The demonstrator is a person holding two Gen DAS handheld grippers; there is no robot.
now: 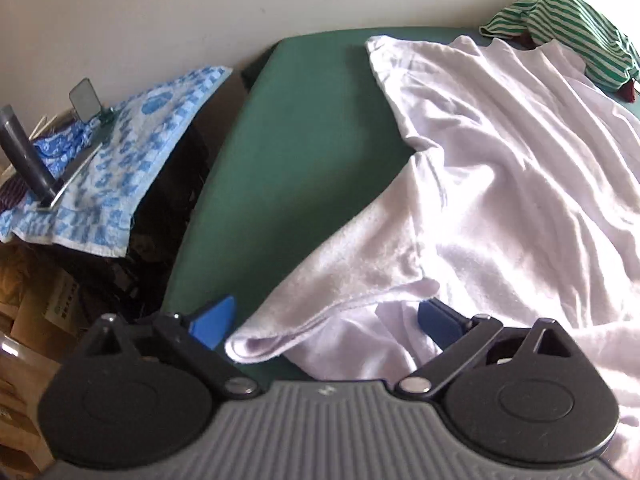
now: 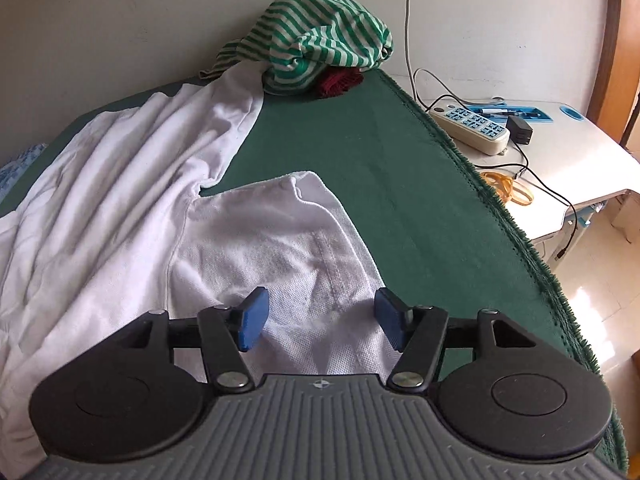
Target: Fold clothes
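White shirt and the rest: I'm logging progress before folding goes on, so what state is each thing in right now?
White shirt: spread out, wrinkled, not yet folded.
Sleeve: lying flat between the open jaws.
Striped garment: bunched in a heap at the far edge.
Green cloth: laid flat.
Left gripper: open.
Right gripper: open, over the shirt.

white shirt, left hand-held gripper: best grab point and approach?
Take the folded sleeve tip of the white shirt, coming low from the near edge. It lies doubled on the green cloth, between the open blue pads of the left hand-held gripper, its edge free.
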